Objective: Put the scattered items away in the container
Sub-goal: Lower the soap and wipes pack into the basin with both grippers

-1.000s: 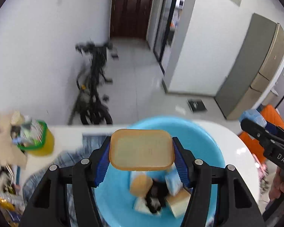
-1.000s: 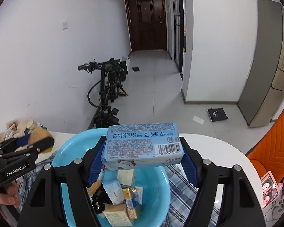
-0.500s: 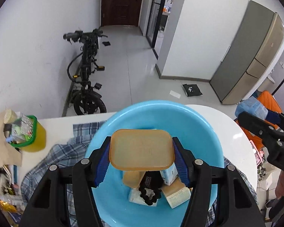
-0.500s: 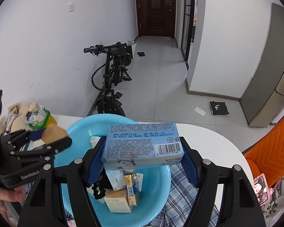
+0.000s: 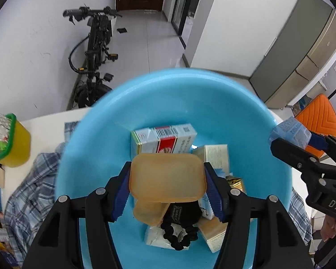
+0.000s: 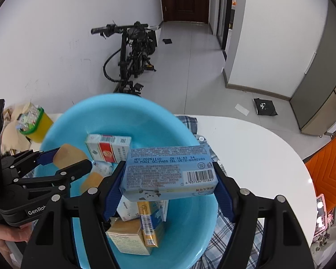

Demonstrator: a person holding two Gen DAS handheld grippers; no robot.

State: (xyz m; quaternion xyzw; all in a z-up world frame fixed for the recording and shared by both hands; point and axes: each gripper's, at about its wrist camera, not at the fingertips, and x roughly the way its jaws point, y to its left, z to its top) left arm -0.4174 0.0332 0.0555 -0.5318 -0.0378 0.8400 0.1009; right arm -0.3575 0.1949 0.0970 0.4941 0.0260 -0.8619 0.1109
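A light blue basin (image 5: 257,121) (image 6: 186,235) sits on a checked cloth and holds several small boxes, a second amber piece and a black hair tie (image 5: 179,231). My left gripper (image 5: 168,179) is shut on an amber translucent soap-like block (image 5: 168,177), held low over the basin's middle; it also shows in the right wrist view (image 6: 67,159). My right gripper (image 6: 169,177) is shut on a pale blue tissue pack (image 6: 168,170) over the basin's right side; the pack also shows in the left wrist view (image 5: 290,132).
A white round table (image 6: 257,143) carries the checked cloth (image 5: 29,197). A yellow tub with a green rim (image 5: 11,143) stands at the left with clutter. An orange chair (image 6: 329,174) is at the right. A bicycle (image 6: 132,51) leans by the far wall.
Both grippers have moved down and closer over the basin, which now fills more of each view. Each still holds its item.
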